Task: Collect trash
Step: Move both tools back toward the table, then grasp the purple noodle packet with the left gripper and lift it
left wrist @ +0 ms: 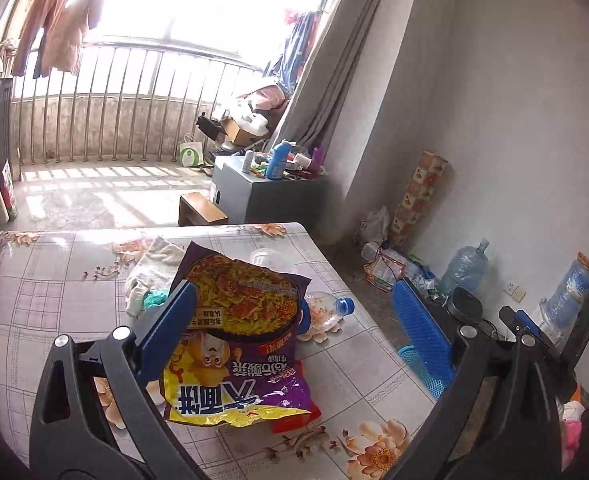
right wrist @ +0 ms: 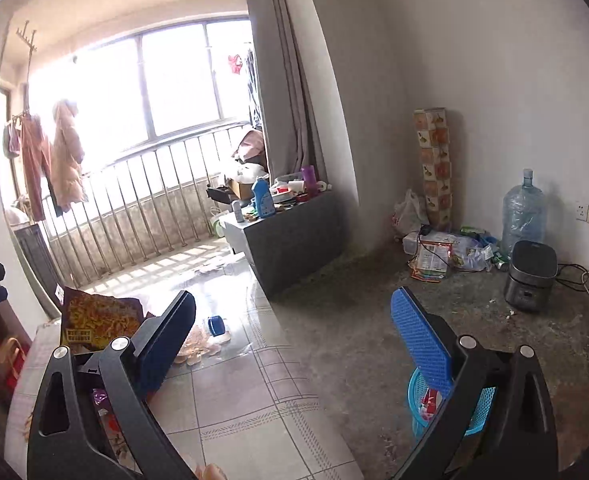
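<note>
Purple-yellow noodle wrapper (left wrist: 246,344) is propped crumpled on the table; a clear blue-capped bottle (left wrist: 328,310) is laid sideways just beside it.

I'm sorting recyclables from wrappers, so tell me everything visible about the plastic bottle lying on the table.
The plastic bottle is small, clear and crinkled, with a blue screw cap still on. It lies on its side on the floral tablecloth, cap pointing toward the table's right edge. Orange-pink residue shows through its wall. Its base end is tucked under the purple instant-noodle bag. Neither pair of tongs touches it; in the right wrist view one blue finger hides part of its body.
</note>
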A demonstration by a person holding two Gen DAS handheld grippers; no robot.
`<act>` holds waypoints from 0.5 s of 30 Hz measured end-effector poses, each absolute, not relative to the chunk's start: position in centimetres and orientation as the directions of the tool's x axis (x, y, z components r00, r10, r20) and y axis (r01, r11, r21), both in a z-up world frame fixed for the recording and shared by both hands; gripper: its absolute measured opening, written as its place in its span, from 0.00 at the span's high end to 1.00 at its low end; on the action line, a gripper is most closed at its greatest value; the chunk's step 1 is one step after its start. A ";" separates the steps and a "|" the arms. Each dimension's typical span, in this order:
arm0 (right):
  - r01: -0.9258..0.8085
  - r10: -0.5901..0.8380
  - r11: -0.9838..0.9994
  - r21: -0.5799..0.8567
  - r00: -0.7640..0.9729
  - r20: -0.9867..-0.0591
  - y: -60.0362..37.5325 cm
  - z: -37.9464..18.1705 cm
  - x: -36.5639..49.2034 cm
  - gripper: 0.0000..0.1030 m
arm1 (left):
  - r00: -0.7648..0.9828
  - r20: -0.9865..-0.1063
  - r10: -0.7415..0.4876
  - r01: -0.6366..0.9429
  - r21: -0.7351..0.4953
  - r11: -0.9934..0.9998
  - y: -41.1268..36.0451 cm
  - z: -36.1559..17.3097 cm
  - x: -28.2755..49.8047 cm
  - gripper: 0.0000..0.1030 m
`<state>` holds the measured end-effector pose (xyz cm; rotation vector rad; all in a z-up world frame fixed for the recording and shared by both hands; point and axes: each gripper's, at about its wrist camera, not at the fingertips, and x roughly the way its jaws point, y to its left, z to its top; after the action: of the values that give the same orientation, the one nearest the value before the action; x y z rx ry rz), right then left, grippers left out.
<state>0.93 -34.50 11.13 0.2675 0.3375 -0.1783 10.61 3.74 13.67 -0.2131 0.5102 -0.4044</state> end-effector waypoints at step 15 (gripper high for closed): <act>-0.123 0.383 0.877 0.465 0.763 -0.520 -26.4 5.8 10.1 0.20 | 0.756 -0.543 -0.366 0.174 -0.373 0.911 10.2 6.0 11.9 0.18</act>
<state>10.07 -26.35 5.77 0.4245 0.6488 0.2847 11.91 10.17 6.00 -0.3109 0.6515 -0.2994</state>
